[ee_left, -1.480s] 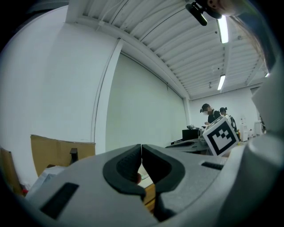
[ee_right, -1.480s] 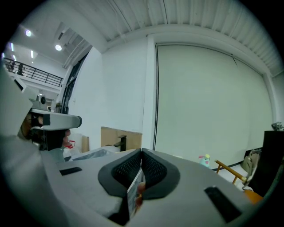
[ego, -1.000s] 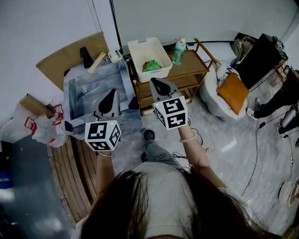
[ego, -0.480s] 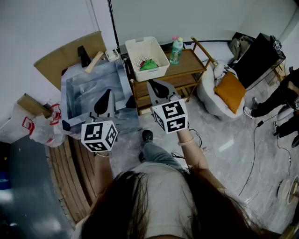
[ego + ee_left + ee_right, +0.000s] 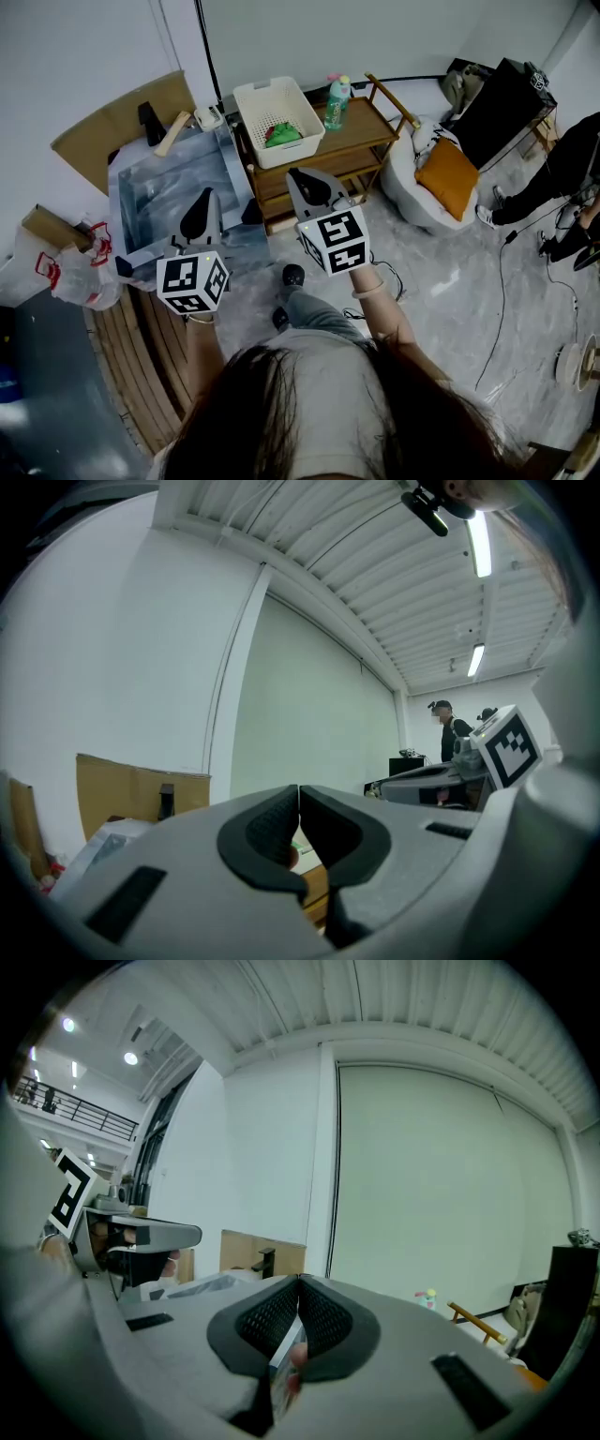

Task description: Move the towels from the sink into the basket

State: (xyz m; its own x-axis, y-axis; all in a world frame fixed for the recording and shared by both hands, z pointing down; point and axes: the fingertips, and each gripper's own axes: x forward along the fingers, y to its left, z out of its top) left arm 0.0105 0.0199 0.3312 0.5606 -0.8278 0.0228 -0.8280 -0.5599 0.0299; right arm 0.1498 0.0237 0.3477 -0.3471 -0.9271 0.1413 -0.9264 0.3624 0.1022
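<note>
Towels (image 5: 281,134), seemingly two, lie in the far white basket (image 5: 251,101); left gripper (image 5: 206,195) and right gripper (image 5: 296,175) are closed, empty.

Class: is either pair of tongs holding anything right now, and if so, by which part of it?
Nothing is held. The left tongs and the right tongs are both shut, jaws together, with nothing between them.

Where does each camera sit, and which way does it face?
Head view: on the person's head, down at sink and basket; hair, forearms, left gripper, right gripper.
Left gripper view: on that gripper, along its shut jaws toward a wall; right gripper at right.
Right gripper view: on that gripper, along its shut jaws; left gripper at left.
Both gripper views share the cardboard.
</note>
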